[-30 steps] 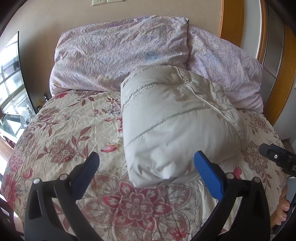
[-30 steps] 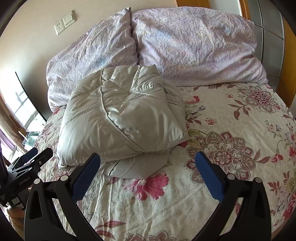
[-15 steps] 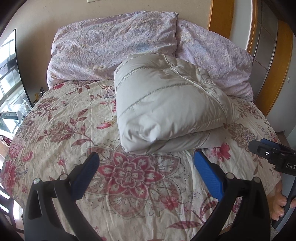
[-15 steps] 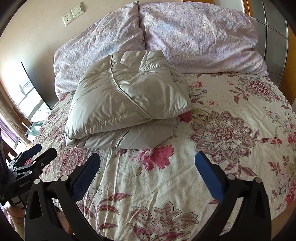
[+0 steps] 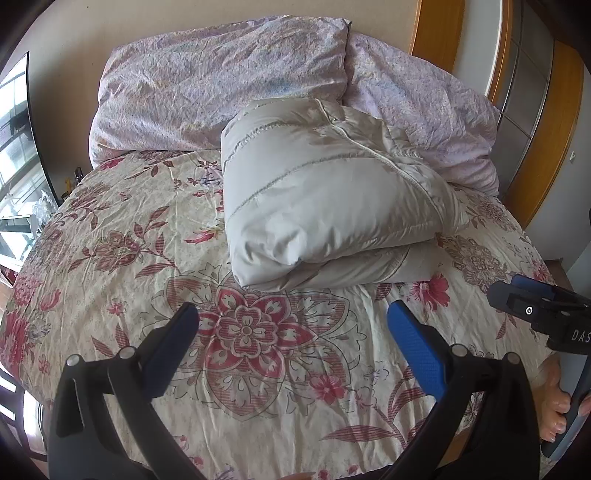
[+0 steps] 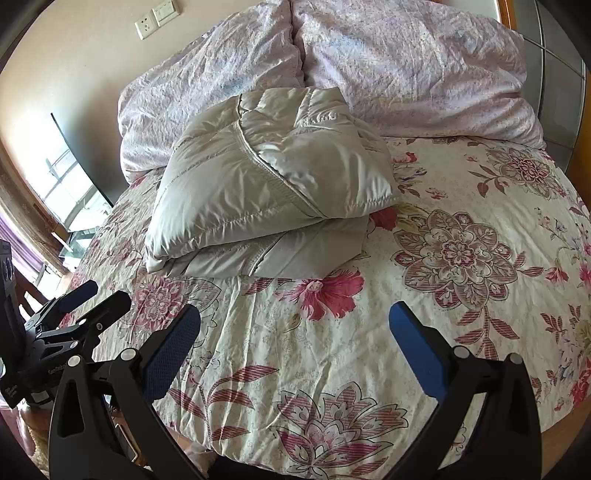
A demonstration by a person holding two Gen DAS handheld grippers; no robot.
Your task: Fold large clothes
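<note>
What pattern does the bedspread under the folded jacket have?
Cream with red and pink flowers and leaves on the bedspread, under the folded jacket; clearest in the right wrist view.

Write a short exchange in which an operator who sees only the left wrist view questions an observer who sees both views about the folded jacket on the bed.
Operator: Is the right tool holding any of the jacket?
Observer: No. In its own view it is open and empty, above the bedspread, short of the jacket.
Operator: Is anything on the wall behind the pillows?
Observer: Yes, a socket and a switch, cut off in your view.
</note>
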